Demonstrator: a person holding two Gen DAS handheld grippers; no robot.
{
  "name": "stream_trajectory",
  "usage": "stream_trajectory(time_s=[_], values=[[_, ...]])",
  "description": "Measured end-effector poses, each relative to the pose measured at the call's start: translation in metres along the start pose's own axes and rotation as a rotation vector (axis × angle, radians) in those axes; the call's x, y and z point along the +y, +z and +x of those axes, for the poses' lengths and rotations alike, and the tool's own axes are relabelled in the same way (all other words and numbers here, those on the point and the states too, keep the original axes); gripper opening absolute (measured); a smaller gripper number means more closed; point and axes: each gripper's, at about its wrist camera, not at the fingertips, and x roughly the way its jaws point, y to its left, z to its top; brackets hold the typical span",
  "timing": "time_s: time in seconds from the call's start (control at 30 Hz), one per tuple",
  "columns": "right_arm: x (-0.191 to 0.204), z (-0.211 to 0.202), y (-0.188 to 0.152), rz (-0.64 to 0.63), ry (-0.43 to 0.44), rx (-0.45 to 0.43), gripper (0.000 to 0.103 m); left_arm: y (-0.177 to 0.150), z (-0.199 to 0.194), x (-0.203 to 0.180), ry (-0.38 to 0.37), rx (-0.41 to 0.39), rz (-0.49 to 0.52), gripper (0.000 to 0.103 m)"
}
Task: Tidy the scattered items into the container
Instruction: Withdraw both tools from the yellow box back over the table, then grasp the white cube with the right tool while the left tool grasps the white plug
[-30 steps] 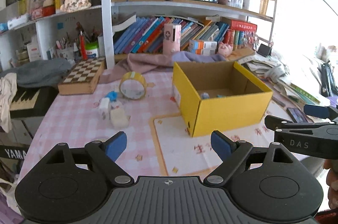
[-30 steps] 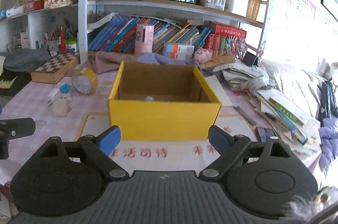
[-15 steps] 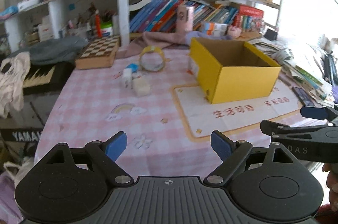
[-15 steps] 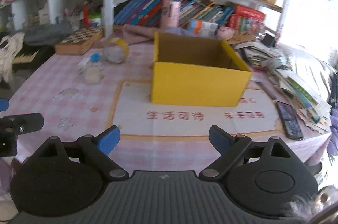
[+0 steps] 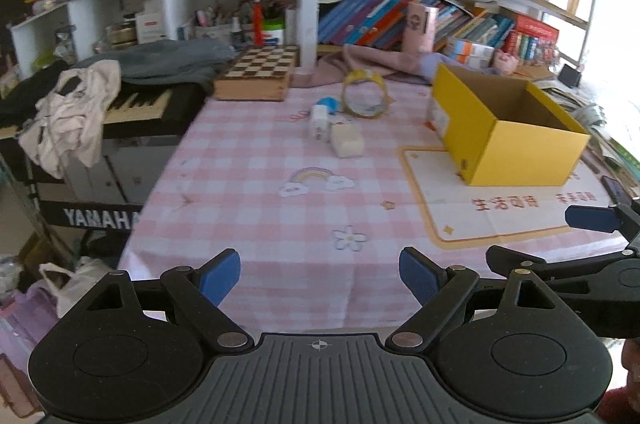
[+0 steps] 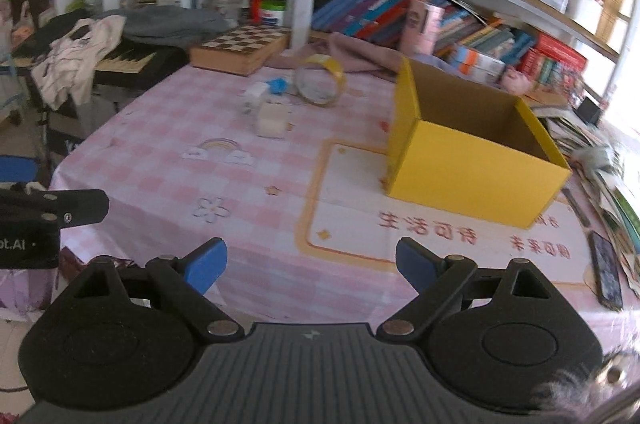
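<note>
1. Left of the yellow cardboard box [image 5: 516, 152], the scattered items wait in one cluster on the pink checked tablecloth [image 5: 256, 208]: a white charger plug [image 5: 319, 122], a small blue object [image 5: 330, 103] behind it, a cream block [image 5: 347, 141] in front, and a roll of yellow tape [image 5: 365, 93] standing on edge nearest the box.
2. The left gripper [image 5: 320, 278] hovers over the near table edge, well short of the cluster, its jaws spread wide with nothing between them.
3. The right gripper [image 6: 311, 266] hangs beside it, nearer the box's front, likewise wide apart and empty.
4. The step in hand appears to be the reach for the next item. Taking the cream block first looks wise: it sits foremost, so the pads can straddle it without nudging the plug touching its rear.
5. The box stands open-topped, its floor hidden from both views.
</note>
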Motion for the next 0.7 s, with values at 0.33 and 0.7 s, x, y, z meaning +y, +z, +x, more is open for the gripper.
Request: stream_trajectory(time_s=[0.33,0.7], values=[[0.019,0.008,0.012,-0.040,0.048,-0.009,0.090,-0.001,0.000,0.013,0.028,0.013,0.010,0.089],[0.013,0.021,0.018,-0.031,0.031,-0.006,0.085,0.009,0.015,0.014,-0.003,0.015,0.000,0.089]])
